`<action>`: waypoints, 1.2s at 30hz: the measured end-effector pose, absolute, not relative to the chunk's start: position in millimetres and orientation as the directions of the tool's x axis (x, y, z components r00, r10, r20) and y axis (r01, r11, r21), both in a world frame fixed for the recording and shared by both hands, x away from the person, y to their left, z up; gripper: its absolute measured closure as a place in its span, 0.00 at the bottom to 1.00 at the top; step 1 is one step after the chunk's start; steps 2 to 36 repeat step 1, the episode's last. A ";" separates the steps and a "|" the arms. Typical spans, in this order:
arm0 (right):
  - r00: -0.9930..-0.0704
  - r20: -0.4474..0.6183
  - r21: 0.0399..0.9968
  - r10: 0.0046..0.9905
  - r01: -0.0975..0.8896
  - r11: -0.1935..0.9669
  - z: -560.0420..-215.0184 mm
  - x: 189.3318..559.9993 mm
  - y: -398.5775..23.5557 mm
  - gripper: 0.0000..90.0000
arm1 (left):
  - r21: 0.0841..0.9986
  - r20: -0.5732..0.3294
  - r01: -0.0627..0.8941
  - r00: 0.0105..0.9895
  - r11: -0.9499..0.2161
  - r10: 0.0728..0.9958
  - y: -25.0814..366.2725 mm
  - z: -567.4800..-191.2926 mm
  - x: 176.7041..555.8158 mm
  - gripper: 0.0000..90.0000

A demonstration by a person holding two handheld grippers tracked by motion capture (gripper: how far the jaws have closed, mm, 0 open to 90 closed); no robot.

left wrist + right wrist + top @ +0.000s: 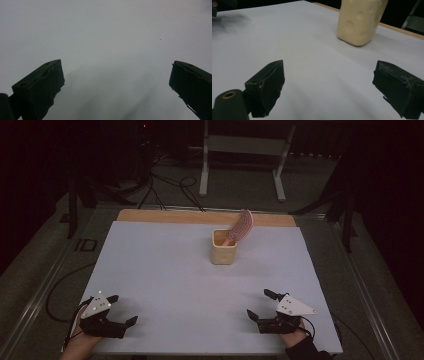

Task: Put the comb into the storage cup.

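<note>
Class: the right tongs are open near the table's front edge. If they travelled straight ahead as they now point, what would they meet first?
Probably the cream holder with the pink brush; it sits slightly right of centre, so the right tongs might pass beside it.

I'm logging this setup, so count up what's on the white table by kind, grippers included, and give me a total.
Cream cups: 1, the cream cup, upright toward the far side of the table.
Pink hairbrushes: 1, the pink hairbrush, standing tilted in the cup.
Grippers: 2, the left gripper and the right gripper, both open at the near edge.
Total: 4
</note>
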State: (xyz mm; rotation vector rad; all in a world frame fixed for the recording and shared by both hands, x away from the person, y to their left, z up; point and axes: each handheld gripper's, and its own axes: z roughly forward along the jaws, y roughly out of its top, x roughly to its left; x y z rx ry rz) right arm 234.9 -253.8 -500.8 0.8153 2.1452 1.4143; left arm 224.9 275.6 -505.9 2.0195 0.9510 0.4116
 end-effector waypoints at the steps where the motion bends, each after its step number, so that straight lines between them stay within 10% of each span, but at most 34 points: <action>1: -0.727 -0.038 0.925 0.685 0.233 0.300 -500.8 235.0 -253.7 0.11 | 0.810 -0.059 0.471 0.658 -0.349 0.751 274.9 -504.7 224.4 0.00; 36: -0.727 -0.038 0.925 0.685 0.233 0.300 -500.8 235.0 -253.7 0.11 | 0.810 -0.059 0.471 0.658 -0.349 0.751 274.9 -504.7 224.4 0.00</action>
